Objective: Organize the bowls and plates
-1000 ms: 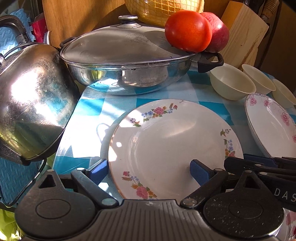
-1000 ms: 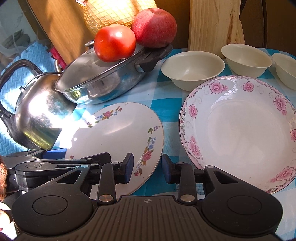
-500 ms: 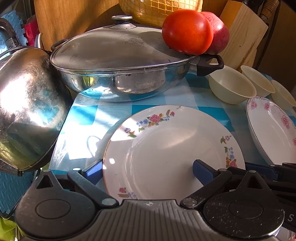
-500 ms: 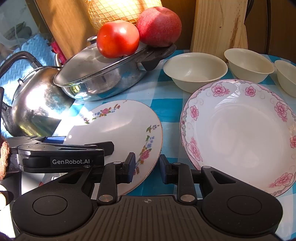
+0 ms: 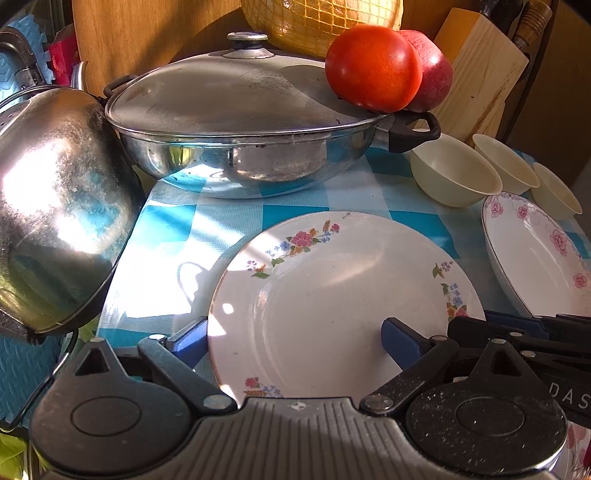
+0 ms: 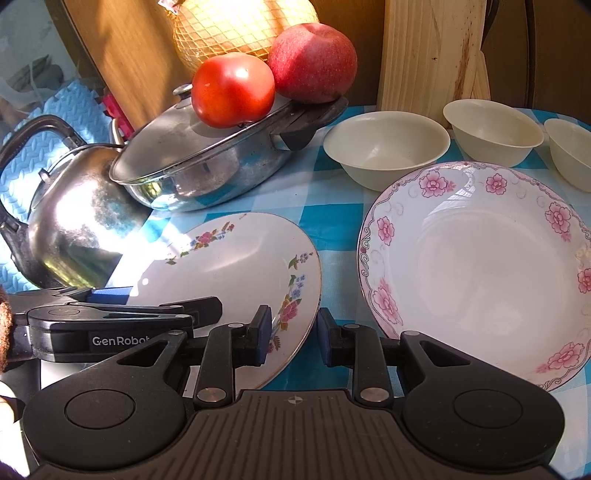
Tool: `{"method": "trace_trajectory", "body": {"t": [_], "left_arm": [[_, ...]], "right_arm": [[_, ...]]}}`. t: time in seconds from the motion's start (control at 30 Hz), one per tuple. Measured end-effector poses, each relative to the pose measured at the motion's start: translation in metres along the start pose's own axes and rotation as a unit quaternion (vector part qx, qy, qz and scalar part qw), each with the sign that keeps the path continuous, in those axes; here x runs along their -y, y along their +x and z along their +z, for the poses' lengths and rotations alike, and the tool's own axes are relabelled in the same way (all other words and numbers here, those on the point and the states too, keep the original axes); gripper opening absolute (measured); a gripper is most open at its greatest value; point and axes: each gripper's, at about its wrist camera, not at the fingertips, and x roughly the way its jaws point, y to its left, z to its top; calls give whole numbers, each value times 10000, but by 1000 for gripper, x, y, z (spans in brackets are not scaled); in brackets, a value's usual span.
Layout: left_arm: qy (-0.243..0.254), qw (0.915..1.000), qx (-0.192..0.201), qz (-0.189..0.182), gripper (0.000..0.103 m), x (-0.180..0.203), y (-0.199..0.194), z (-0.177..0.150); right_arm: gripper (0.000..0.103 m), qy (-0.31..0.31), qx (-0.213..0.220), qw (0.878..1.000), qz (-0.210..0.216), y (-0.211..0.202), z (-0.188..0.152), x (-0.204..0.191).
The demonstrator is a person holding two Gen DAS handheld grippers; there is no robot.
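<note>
White flowered plate (image 5: 332,295): lies on the checked tabletop (image 5: 229,221)
Left gripper (image 5: 291,338): jaws wide, straddling the plate's near part
Right gripper (image 6: 291,332): jaws parted astride the plate's right rim

White flat plate (image 5: 343,295) with small multicoloured flower sprigs around its rim; beside it a white deep plate (image 6: 476,269) ringed in pink blossoms and grey scrollwork. Three plain cream bowls (image 6: 386,147) behind. Blue-and-white checked cloth (image 5: 229,221) over the bench. Silvery steel pan (image 5: 240,147) and kettle (image 5: 55,206), red tomato (image 5: 373,68), darker red apple (image 6: 314,62), yellow-netted melon (image 5: 317,22).
</note>
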Motion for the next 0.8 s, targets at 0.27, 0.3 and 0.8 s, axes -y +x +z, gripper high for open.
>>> {"method": "trace_trajectory", "body": {"t": [0.27, 0.3, 0.8], "left_arm": [[10, 10000, -26, 51, 90, 0, -7, -8], [43, 10000, -14, 60, 89, 0, -8, -9], [126, 9996, 193, 176, 97, -1, 1, -5]], "right_arm": [[34, -140, -30, 9999, -64, 0, -4, -5], [33, -122, -38, 9999, -59, 1, -4, -3], [33, -361, -7, 9991, -224, 7, -3, -8]]}}
